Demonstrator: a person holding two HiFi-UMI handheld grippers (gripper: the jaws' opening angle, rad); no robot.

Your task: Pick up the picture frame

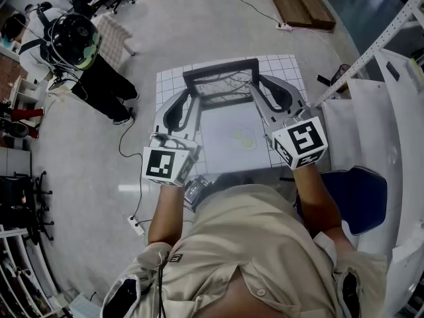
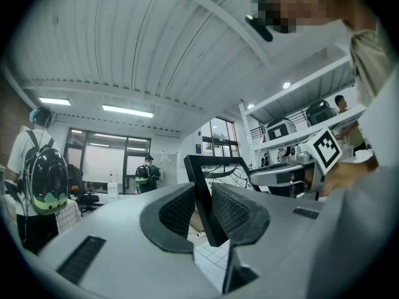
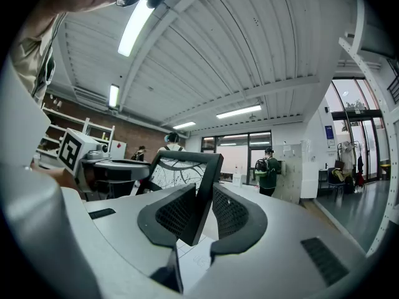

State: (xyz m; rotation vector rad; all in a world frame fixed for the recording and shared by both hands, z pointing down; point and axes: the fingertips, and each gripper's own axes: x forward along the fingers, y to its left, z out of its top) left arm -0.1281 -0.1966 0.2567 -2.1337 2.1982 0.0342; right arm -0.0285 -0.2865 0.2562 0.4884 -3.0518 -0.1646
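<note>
Picture frame (image 1: 222,69) sits at 12 o'clock from the person, above a white grid mat (image 1: 173,85); I cannot tell whether its lower edge touches the mat. Left gripper (image 1: 189,97) is clamped on the frame's 9 o'clock side rail, right gripper (image 1: 264,90) on the 3 o'clock rail, each squeezing the black moulding front and back. Judged stiff and light. Rails are narrow, and the panel with the branch drawing is probably glazed, so fragile and slick. Best hold is mid-rail on both sides with an even squeeze, nothing on the panel.
</note>
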